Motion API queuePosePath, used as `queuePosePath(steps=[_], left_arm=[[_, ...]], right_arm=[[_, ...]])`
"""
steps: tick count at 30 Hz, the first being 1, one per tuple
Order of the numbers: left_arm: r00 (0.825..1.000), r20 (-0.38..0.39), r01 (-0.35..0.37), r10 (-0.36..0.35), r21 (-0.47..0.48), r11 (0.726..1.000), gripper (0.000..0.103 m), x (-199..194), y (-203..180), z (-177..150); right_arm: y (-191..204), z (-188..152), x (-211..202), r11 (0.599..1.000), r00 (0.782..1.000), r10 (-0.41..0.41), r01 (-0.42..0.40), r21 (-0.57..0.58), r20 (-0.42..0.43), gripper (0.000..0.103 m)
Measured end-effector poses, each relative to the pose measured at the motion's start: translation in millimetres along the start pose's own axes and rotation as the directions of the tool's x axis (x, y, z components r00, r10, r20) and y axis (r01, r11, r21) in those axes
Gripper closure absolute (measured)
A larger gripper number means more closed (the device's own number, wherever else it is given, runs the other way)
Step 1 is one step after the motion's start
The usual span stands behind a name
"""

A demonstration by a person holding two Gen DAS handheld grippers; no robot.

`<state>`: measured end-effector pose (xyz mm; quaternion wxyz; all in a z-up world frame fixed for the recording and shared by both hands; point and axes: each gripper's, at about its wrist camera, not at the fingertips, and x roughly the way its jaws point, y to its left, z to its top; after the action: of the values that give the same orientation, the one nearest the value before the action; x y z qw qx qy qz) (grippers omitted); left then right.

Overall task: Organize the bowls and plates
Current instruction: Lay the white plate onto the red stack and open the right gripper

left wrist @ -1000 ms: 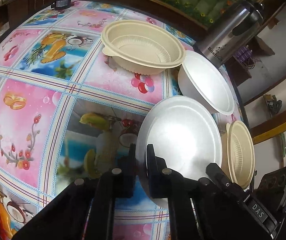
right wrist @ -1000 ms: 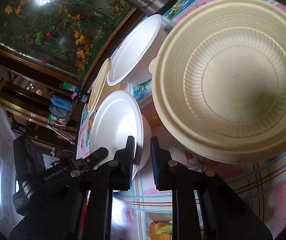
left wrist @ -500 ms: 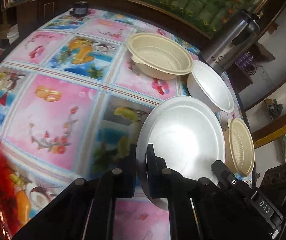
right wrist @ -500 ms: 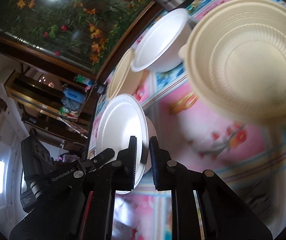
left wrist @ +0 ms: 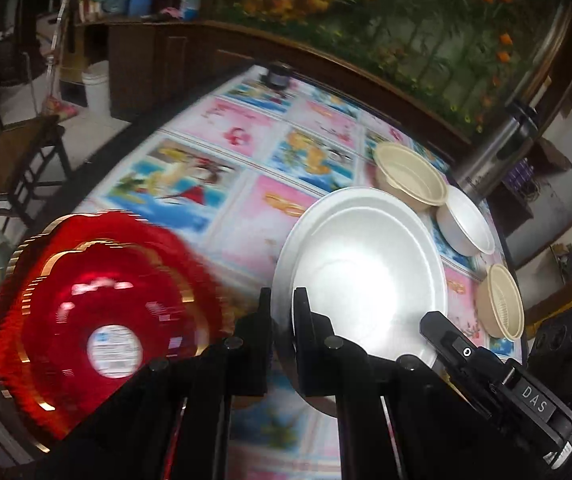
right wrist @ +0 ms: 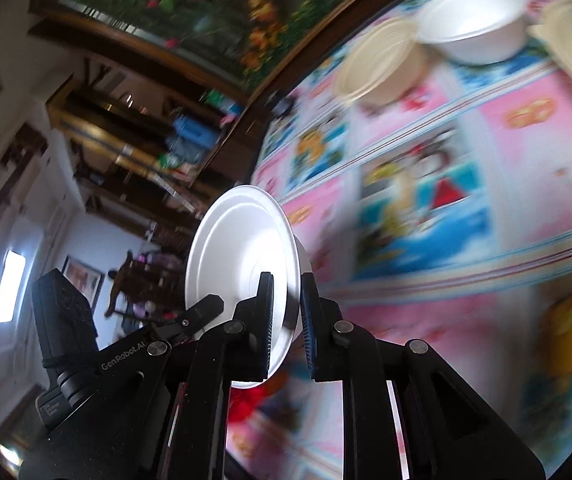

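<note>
Both grippers hold one white plate (left wrist: 366, 272) by opposite rims, lifted above the patterned tablecloth (left wrist: 246, 140). My left gripper (left wrist: 282, 300) is shut on its near-left rim. The right gripper (left wrist: 442, 326) clamps the rim at the lower right. In the right wrist view the right gripper (right wrist: 286, 284) is shut on the tilted white plate (right wrist: 238, 248), with the left gripper (right wrist: 206, 308) on its far edge. A stack of red gold-rimmed plates (left wrist: 106, 320) lies blurred at the lower left, just left of the held plate.
A big beige bowl (left wrist: 410, 182), a white bowl (left wrist: 466, 220) and a small beige bowl (left wrist: 502, 300) stand by the table's right edge, beside a steel flask (left wrist: 494, 152). A small dark jar (left wrist: 278, 74) sits at the far edge. A wooden chair (left wrist: 10, 160) stands left of the table.
Both grippers have carried the white plate up and to the left, away from the group of bowls. The red plates have come into the left wrist view.
</note>
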<state>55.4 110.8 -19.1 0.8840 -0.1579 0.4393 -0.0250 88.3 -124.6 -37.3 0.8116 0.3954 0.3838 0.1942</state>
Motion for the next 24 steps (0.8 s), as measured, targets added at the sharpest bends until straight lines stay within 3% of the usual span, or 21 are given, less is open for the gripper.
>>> queuePosePath(steps=[10,20,24], left_arm=[[0.994,0.01,-0.104,0.106,-0.123,0.987,0.095,-31,95,-18],[0.989,-0.052,-0.148,0.141,-0.17,0.974,0.093,-24,135,-34],[0.978,-0.051,-0.206,0.2,-0.153,0.967,0.093,-27,143,-36]], right_arm=[[64,-55,71,0.991,0.988,0.007,-0.028,-0.127,-0.156,0.089],[79,-85,117,0.979,0.973,-0.064,0.018,-0.202,-0.222,0.089],[85,-91,125,0.97,0.972,-0.092,0.038,-0.24,-0.216,0.089]])
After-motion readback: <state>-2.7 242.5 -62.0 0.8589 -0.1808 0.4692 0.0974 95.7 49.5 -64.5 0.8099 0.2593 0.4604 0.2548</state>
